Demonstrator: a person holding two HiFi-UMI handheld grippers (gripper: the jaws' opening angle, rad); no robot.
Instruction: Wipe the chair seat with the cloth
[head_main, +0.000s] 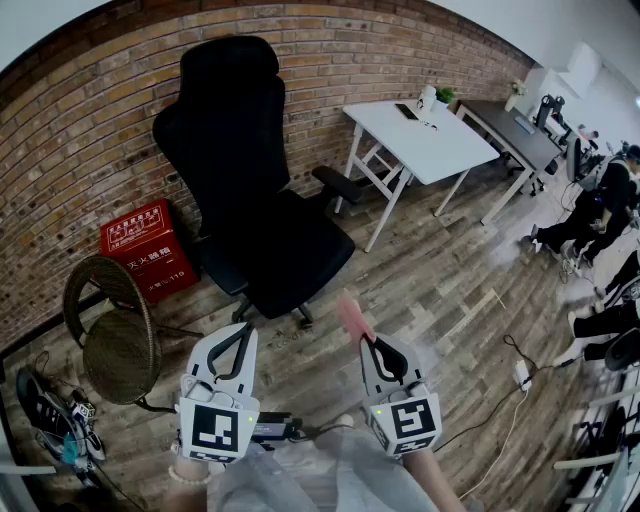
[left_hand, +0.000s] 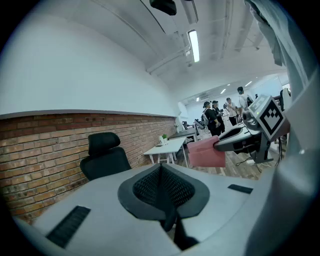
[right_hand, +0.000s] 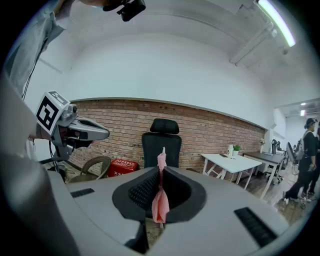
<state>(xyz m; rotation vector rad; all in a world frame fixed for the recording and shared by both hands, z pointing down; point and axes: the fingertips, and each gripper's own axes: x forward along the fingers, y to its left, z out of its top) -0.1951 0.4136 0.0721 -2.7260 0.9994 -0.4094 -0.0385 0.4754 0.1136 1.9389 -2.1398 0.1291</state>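
Approach stage: the right tool (head_main: 372, 345) pinches the pink cloth (head_main: 353, 315), the left tool (head_main: 238, 335) is clamped empty. The chair seat (head_main: 290, 250) lies at twelve o'clock; next, reach forward and down.

Place: an open-plan office.
Walls: a brick wall (head_main: 80, 140) ahead of both grippers, with a white ceiling and strip light (left_hand: 193, 46) above.
Seating: a black office chair (head_main: 250, 200) straight ahead of the right gripper (head_main: 370, 345).
Desks: a white desk (head_main: 420, 140) ahead and right of that gripper, and a dark desk (head_main: 520, 130) just beyond it.
People: several people (head_main: 600, 200) at workstations far to its right.
Floor: wood planks (head_main: 430, 290), with a power strip (head_main: 522, 375) and cables to the right gripper's right.
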